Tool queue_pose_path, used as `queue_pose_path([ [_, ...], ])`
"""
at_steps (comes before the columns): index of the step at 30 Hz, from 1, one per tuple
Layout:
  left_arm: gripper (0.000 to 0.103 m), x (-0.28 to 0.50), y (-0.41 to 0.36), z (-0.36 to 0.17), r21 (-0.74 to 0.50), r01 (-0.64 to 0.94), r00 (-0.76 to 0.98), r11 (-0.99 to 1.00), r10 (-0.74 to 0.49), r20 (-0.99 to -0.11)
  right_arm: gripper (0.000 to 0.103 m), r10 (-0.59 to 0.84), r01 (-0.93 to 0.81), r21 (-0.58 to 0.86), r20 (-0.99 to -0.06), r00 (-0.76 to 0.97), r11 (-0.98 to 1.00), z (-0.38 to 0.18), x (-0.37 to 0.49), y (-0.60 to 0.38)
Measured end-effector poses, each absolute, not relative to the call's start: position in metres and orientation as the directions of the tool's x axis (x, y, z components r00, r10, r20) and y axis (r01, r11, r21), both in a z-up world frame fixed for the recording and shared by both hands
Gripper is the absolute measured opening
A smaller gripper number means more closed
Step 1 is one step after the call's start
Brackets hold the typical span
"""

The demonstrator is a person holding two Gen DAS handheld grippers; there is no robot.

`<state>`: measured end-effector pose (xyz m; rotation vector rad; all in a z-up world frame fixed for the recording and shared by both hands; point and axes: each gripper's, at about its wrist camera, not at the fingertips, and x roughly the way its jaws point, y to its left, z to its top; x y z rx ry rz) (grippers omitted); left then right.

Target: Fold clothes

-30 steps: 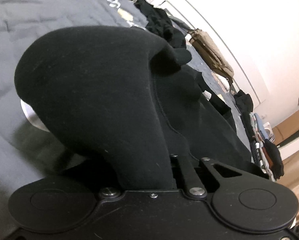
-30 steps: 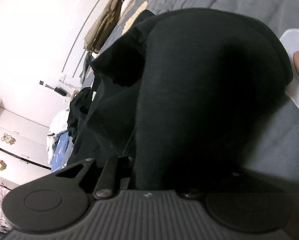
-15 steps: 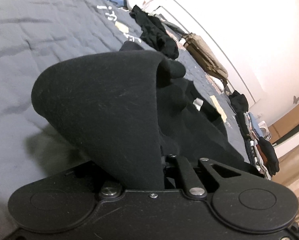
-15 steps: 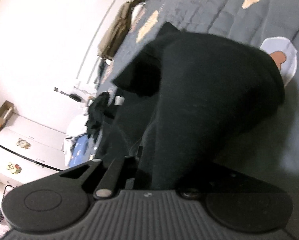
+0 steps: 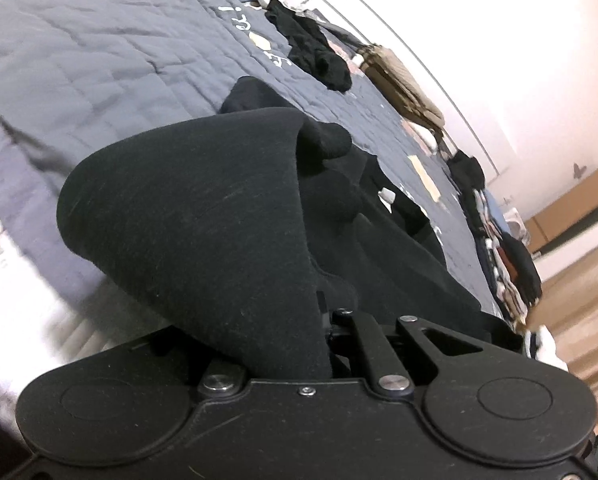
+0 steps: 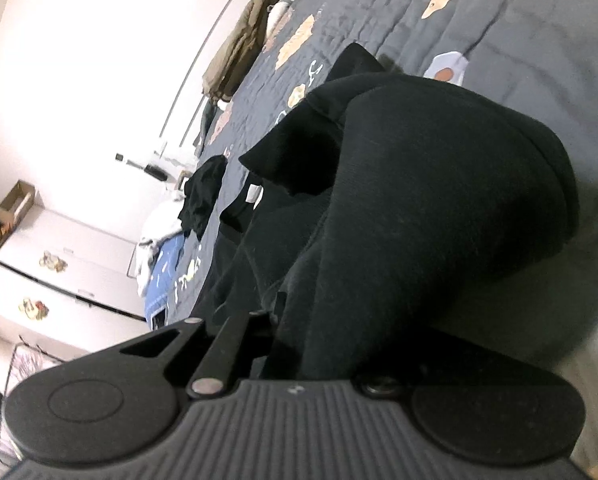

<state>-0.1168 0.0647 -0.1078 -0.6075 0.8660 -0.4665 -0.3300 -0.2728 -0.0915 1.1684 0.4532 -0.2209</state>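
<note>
Both grippers, left gripper (image 5: pixel 323 312) and right gripper (image 6: pixel 277 312), are clamping the black garment (image 5: pixel 203 216), bunched; fold probably barely begun, folded stack (image 5: pixel 507 264) waiting at 3 o'clock

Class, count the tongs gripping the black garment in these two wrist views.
2. The left tongs are shut on one bunched edge of the black garment; the right tongs are shut on another edge. Cloth hides the fingertips.

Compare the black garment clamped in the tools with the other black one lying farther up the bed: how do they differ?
The held black garment is lifted off the grey quilt and bulges in a fold; the far black garment lies crumpled and untouched. The held one looks bigger, though it is nearer. Both are plain black cloth.
</note>
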Motion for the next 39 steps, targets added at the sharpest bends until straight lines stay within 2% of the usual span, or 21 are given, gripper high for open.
queue_pose_path([
  [3, 0.007, -0.132, 0.073, -0.107, -0.65, 0.147, 0.546, 0.746, -0.609, -0.576, 0.008, 0.076, 0.433, 0.796, -0.508, 0.858, 0.424, -0.093, -0.343, -0.266],
  [5, 0.012, -0.135, 0.071, -0.11, -0.614, 0.14, 0.509, 0.777, -0.588, -0.629, 0.011, 0.086, 0.481, 0.763, -0.566, 0.82, 0.432, -0.098, -0.346, -0.266],
  [8, 0.026, -0.14, 0.065, -0.109, -0.547, 0.154, 0.466, 0.823, -0.548, -0.694, 0.018, 0.105, 0.52, 0.726, -0.621, 0.777, 0.45, -0.097, -0.356, -0.261],
  [10, 0.041, -0.147, 0.062, -0.1, -0.509, 0.202, 0.45, 0.837, -0.541, -0.711, 0.025, 0.118, 0.526, 0.71, -0.64, 0.759, 0.469, -0.091, -0.366, -0.255],
  [13, 0.053, -0.16, 0.065, -0.083, -0.459, 0.272, 0.444, 0.846, -0.534, -0.72, 0.039, 0.12, 0.504, 0.649, -0.673, 0.73, 0.57, -0.069, -0.377, -0.246],
  [14, 0.056, -0.163, 0.067, -0.077, -0.441, 0.292, 0.442, 0.849, -0.529, -0.725, 0.04, 0.108, 0.493, 0.621, -0.681, 0.724, 0.609, -0.062, -0.382, -0.243],
  [18, 0.056, -0.173, 0.078, -0.051, -0.396, 0.363, 0.458, 0.843, -0.532, -0.713, 0.043, 0.037, 0.436, 0.513, -0.678, 0.734, 0.739, -0.032, -0.402, -0.236],
  [20, 0.062, -0.176, 0.083, -0.039, -0.363, 0.397, 0.504, 0.843, -0.53, -0.682, 0.045, -0.018, 0.405, 0.448, -0.654, 0.757, 0.797, -0.016, -0.406, -0.234],
  [22, 0.069, -0.175, 0.086, -0.03, -0.314, 0.433, 0.556, 0.845, -0.524, -0.645, 0.053, -0.072, 0.374, 0.379, -0.615, 0.785, 0.846, -0.002, -0.408, -0.233],
  [25, 0.069, -0.168, 0.079, -0.024, -0.241, 0.466, 0.606, 0.851, -0.506, -0.614, 0.063, -0.119, 0.313, 0.251, -0.574, 0.81, 0.916, 0.002, -0.384, -0.237],
  [30, 0.074, -0.154, 0.059, -0.024, -0.119, 0.529, 0.639, 0.84, -0.487, -0.596, 0.063, -0.143, 0.179, 0.01, -0.554, 0.82, 0.984, -0.009, -0.335, -0.236],
  [34, 0.074, -0.134, 0.052, -0.027, -0.062, 0.561, 0.65, 0.826, -0.485, -0.585, 0.064, -0.119, 0.014, -0.182, -0.579, 0.806, 0.983, -0.021, -0.306, -0.235],
  [37, 0.074, -0.12, 0.042, -0.034, 0.05, 0.586, 0.664, 0.809, -0.444, -0.601, 0.064, -0.094, -0.058, -0.214, -0.636, 0.766, 0.975, -0.03, -0.289, -0.239],
  [39, 0.074, -0.112, 0.038, -0.041, 0.08, 0.597, 0.659, 0.799, -0.431, -0.616, 0.064, -0.095, -0.079, -0.228, -0.662, 0.744, 0.97, -0.037, -0.28, -0.241],
])
